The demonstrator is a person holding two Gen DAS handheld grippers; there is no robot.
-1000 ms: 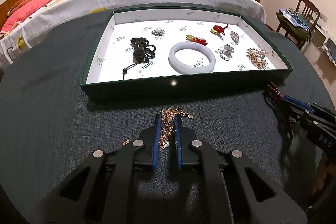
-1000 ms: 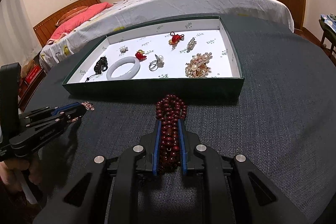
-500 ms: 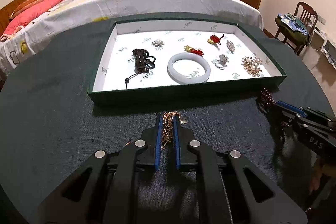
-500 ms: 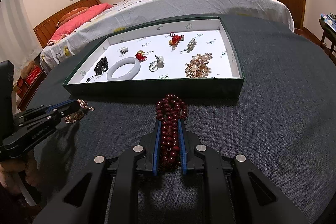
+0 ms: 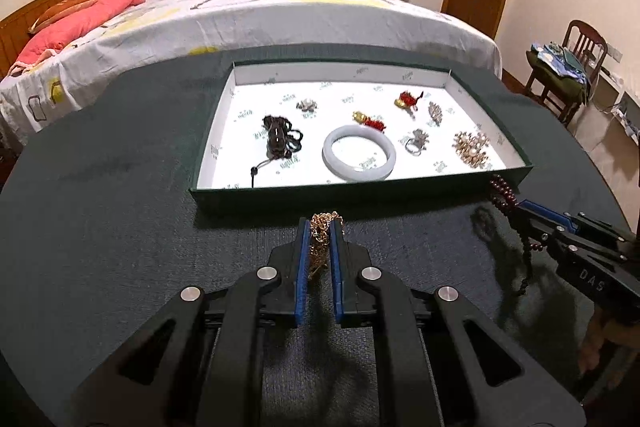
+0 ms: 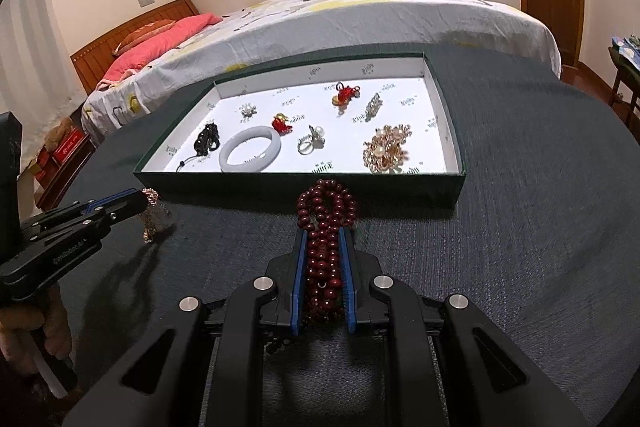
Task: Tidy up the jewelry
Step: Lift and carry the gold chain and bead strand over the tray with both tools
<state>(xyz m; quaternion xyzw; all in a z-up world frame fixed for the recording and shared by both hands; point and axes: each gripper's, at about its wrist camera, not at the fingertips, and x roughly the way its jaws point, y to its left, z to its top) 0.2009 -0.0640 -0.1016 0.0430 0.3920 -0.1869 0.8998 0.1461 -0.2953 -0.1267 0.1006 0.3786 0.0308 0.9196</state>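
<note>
a gold chain (image 5: 320, 239) hangs bunched at the centre of the left view, pinched between the blue pads of the left gripper (image 5: 320, 227), just below the green tray (image 5: 360, 197). at the centre of the right view, the right gripper (image 6: 325, 239) is clamped on a dark red bead string (image 6: 326, 215). both are lifted above the dark table (image 6: 520, 227). a white bangle (image 5: 359, 157) lies in the tray at mid frame.

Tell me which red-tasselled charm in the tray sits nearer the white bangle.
The gold-and-red charm just behind the white bangle; the other red charm lies farther back.
</note>
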